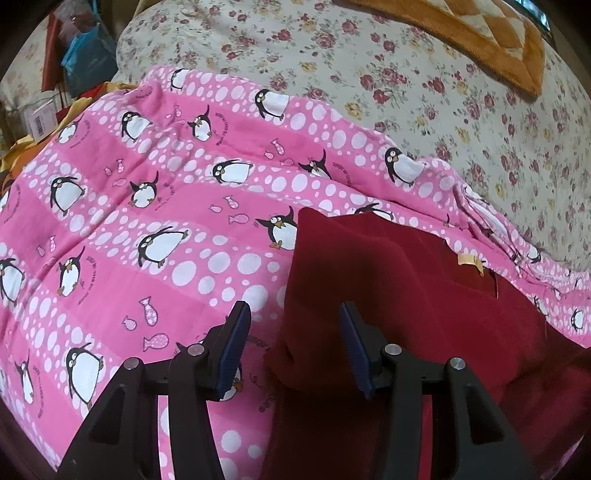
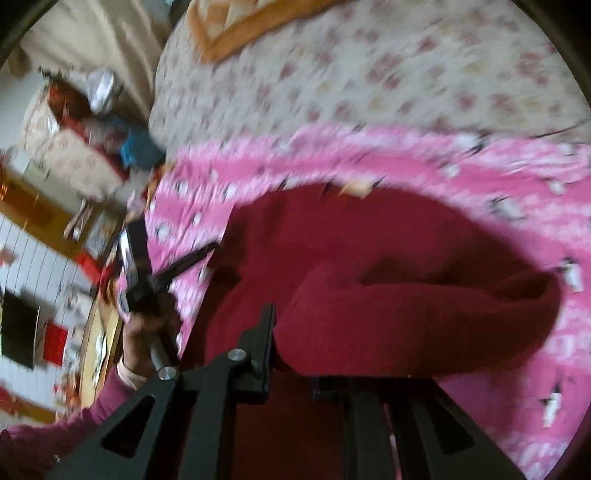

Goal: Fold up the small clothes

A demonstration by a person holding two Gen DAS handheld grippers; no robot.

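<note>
**Red fleece garment mid-fold on the penguin blanket**

While the dark red fleece garment (image 1: 406, 295) lies on the pink penguin-print blanket (image 1: 147, 221), 1 part of it is lifted in the right gripper (image 2: 291, 347), whose jaws are clamped on a thick roll of the red cloth; only the left finger shows clearly in the blurred right wrist view, with the cloth pressed against it. The left gripper (image 1: 295, 347) hangs over the garment's near left edge with its 2 blue ribbed pads parted and nothing pinched between them.

The garment looks soft, plush and light. It will likely sag and bunch wherever it is unsupported, so a grip on a hem or a corner should carry it better than a grip mid-panel. Its nap seems grippy, not slippery, and nothing about it is fragile. A small pale label (image 1: 469, 260) sits at the garment's far edge, which probably marks the neckline.

Beyond the blanket's far border spreads a cream floral bedspread (image 1: 406, 74), thin and printed with small roses. Farther still from the blanket lies an orange patterned cover (image 1: 480, 33), which looks thick and fuzzy.
</note>
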